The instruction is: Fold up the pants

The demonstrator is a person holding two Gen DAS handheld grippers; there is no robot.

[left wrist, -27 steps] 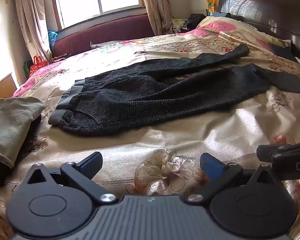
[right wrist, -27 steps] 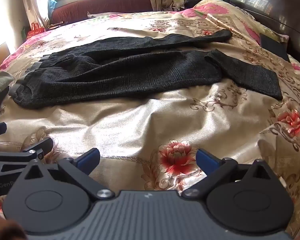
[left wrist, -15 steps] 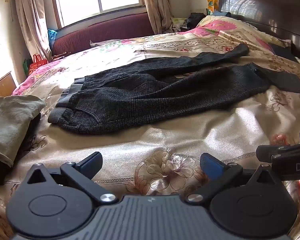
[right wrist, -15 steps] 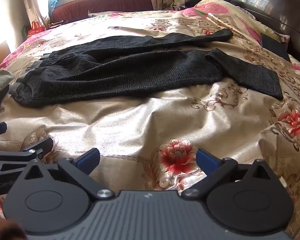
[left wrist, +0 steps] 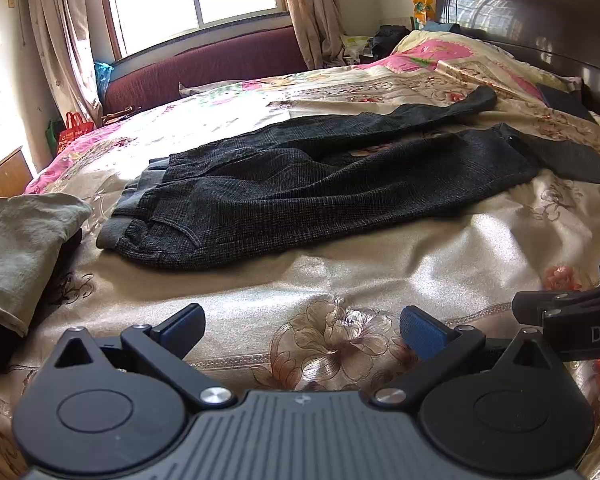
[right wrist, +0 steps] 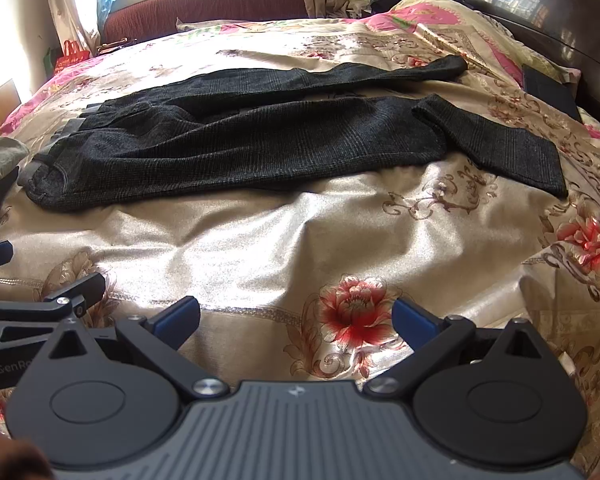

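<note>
**Both grippers wide, pants flat on the bed**

I have the left gripper point(left wrist: 302, 326) spread wide over the floral bedspread point(left wrist: 380, 264), holding nothing. My right gripper point(right wrist: 296, 316) is just as wide and empty, beside the left one. The dark checked pants point(right wrist: 260, 148) lie unfolded across the bed ahead of both, apart from the fingers: waistband to the left, 2 legs running right, the nearer cuff bent toward me. A folded olive garment point(left wrist: 24, 240) sits left of the waistband.
</note>
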